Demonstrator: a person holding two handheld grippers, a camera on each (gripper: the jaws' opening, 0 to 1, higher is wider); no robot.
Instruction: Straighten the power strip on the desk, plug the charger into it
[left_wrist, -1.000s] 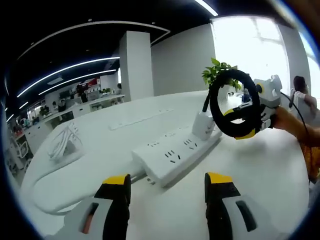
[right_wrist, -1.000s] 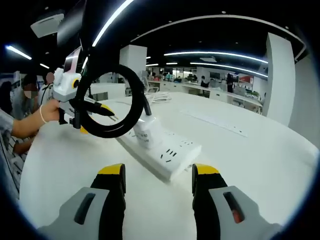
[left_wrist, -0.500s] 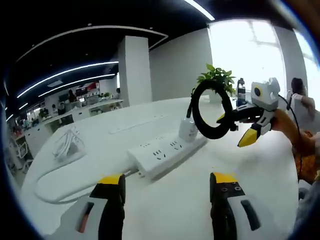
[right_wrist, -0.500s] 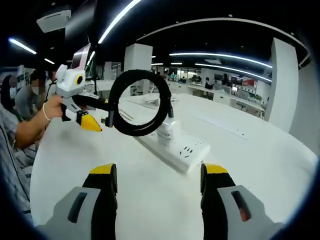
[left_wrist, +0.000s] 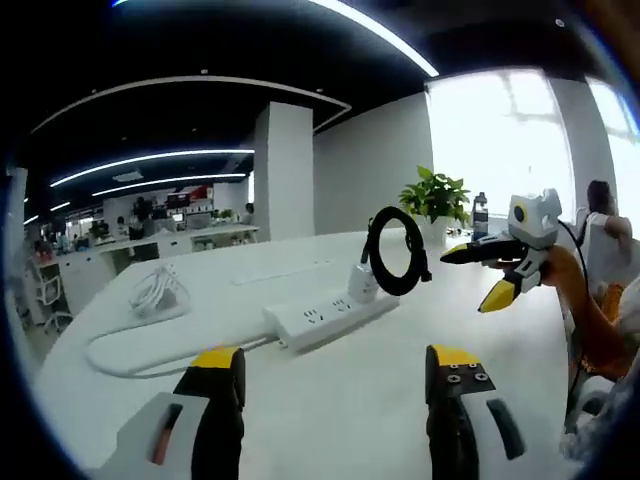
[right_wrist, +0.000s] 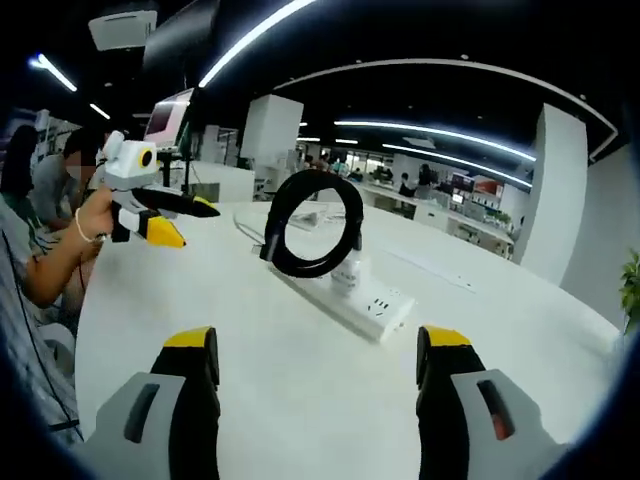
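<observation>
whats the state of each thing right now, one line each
charger: plugged into the power strip, upright
black cable loop: coiled, standing free above the charger
power strip: flat on the desk, cord attached
left gripper: open, holding nothing
right gripper: open, holding nothing

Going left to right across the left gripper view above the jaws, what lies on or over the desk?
Bundled white cable → power strip → white charger plugged into the strip → black cable coil → potted plant → right gripper, held in a person's hand.
</observation>
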